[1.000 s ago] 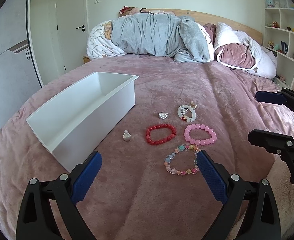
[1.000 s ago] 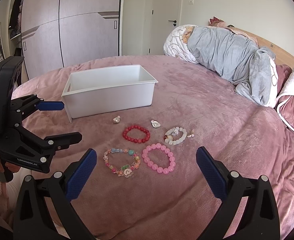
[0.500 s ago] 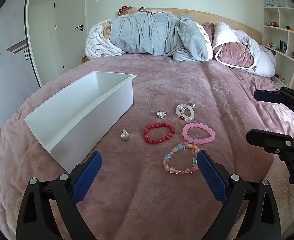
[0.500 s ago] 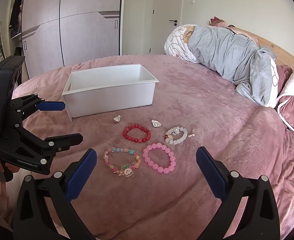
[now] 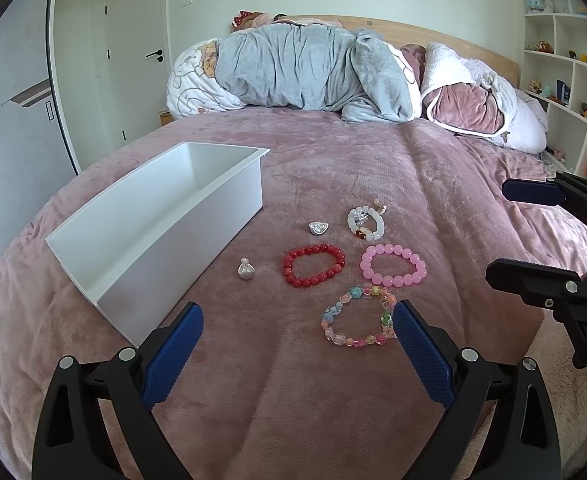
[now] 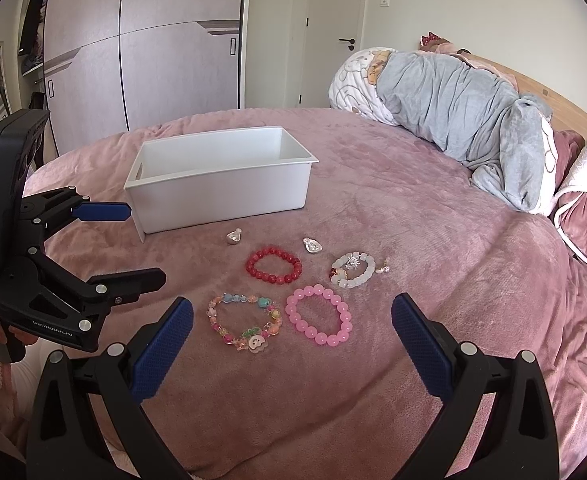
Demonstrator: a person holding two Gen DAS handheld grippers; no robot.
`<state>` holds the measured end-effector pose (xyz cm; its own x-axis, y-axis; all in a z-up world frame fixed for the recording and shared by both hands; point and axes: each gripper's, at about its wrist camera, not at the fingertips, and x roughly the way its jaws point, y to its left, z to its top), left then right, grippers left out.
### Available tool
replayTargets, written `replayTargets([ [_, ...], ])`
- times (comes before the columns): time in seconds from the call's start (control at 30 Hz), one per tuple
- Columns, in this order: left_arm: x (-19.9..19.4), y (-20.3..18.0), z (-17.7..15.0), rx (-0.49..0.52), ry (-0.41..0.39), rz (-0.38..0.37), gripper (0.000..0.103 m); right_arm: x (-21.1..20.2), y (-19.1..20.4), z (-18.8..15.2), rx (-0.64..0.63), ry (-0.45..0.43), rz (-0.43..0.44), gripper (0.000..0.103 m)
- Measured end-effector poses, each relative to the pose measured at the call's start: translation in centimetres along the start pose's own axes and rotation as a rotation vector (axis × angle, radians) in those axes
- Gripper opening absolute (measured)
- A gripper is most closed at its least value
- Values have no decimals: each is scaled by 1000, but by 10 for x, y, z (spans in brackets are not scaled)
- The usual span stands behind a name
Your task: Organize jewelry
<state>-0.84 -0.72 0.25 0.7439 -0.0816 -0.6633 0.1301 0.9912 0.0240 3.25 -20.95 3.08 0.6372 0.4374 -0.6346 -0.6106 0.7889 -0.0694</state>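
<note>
Jewelry lies on the pink bedspread: a red bead bracelet, a pink bead bracelet, a multicolour bead bracelet, a white bead bracelet, and two small silver charms. An empty white box stands to their left. My left gripper is open and empty, just short of the multicolour bracelet. My right gripper is open and empty, near the pink bracelet.
Rolled grey and white bedding and pillows lie at the headboard. Shelves with toys stand at the right. Wardrobe doors and a door are beyond the bed. The bed edge is near both grippers.
Both views have shifted slightly; the jewelry and box sit a little lower and left in the left wrist view. Nothing was picked up, and both grippers stay open.
</note>
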Motion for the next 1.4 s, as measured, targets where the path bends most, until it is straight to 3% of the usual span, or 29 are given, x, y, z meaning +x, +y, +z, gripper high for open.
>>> replayTargets([
  [0.37, 3, 1, 0, -4, 8, 4, 96, 2, 0, 1, 2, 1, -11, 98],
  [0.57, 19, 6, 4, 14, 18, 45, 97, 18, -11, 12, 12, 7, -35, 98],
  [0.83, 58, 15, 13, 21, 55, 63, 97, 62, -27, 25, -31, 105, -137, 98],
  [0.97, 80, 18, 13, 8, 75, 52, 97, 88, -40, 22, 0, 186, -133, 87],
  [1.27, 124, 13, 19, 5, 96, 27, 96, 121, -66, 6, 108, 316, -89, 76],
  [1.4, 142, 10, 21, 6, 112, 14, 94, 132, -74, -3, 156, 368, -59, 63],
])
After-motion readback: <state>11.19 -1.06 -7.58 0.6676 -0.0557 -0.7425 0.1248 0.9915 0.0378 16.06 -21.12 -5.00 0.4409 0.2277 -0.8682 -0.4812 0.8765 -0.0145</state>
